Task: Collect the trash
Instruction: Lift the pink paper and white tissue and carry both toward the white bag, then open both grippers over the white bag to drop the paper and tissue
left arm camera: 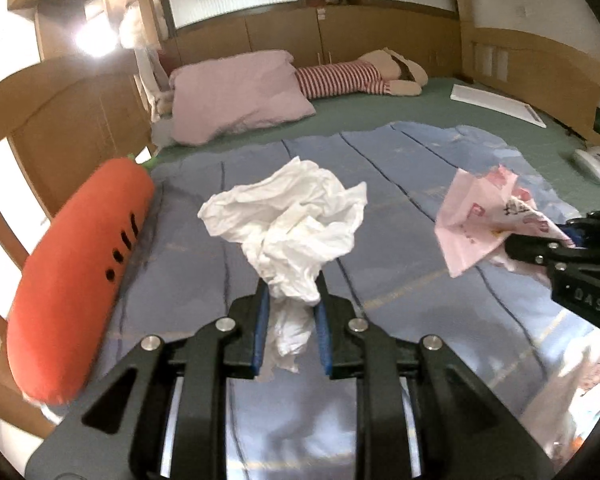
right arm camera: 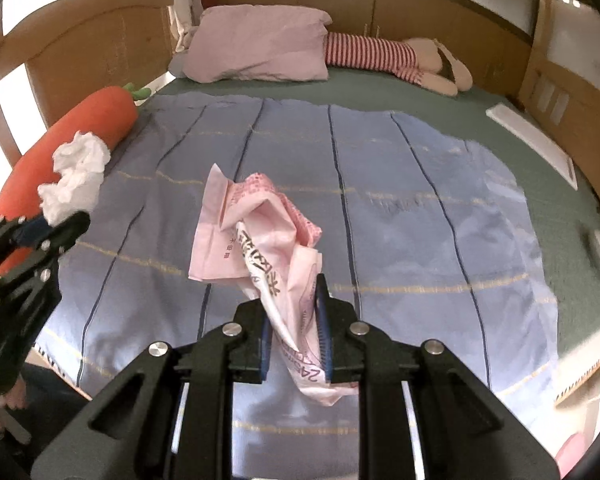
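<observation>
While clamped, crumpled tissue (left arm camera: 288,220) (white), creased wrapper (right arm camera: 256,232).

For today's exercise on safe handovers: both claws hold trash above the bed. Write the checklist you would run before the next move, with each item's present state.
1. Left claw shut on tissue: ok.
2. Right claw shut on wrapper: ok.
3. Both pieces lifted off the blanket: ok.
4. Claws apart, not touching: ok.
5. Bin in view: not ok, none seen.
6. More trash left on the bed: cannot tell.
</observation>
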{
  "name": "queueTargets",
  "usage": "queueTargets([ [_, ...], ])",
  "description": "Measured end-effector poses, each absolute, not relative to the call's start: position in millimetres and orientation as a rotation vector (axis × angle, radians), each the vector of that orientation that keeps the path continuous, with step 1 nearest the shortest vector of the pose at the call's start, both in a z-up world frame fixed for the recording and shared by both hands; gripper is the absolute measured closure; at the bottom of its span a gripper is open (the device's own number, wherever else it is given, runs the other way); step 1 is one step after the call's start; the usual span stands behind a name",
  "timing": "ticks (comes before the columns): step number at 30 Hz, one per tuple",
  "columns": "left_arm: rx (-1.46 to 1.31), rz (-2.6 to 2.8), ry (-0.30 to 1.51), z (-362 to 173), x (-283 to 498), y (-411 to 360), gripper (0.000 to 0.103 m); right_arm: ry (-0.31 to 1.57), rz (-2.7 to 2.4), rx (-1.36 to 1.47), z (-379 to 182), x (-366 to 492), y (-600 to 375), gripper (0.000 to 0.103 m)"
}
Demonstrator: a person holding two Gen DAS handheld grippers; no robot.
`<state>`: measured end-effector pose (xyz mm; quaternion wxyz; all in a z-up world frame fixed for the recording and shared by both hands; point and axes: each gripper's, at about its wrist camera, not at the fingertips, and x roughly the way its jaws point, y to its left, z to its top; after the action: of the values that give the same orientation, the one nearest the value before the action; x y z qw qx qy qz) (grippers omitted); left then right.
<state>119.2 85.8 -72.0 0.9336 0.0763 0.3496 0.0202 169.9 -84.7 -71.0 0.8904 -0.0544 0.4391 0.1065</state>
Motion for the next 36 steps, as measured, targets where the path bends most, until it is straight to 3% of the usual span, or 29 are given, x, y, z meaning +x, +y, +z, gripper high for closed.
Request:
queueTargets([
  [7,0.118,0.000,0.761,-64,88,67,0.081,0.894,0.241,-0.064,-59,133,-111,0.083],
  [15,0.156,-0.101,0.753,-47,39,36,0.081,0.874,0.217,-0.045,-37,31,-175,0.083],
  [29,0.297,-0.472,0.843,-54,-49,-67,0.081,1.040,0.054,0.030,-87,-77,-244,0.083],
  [36,0.294,-0.567,0.956,-80,-57,-89,0.080,0.997,0.021,-0.027,-86,-101,-252,0.071],
])
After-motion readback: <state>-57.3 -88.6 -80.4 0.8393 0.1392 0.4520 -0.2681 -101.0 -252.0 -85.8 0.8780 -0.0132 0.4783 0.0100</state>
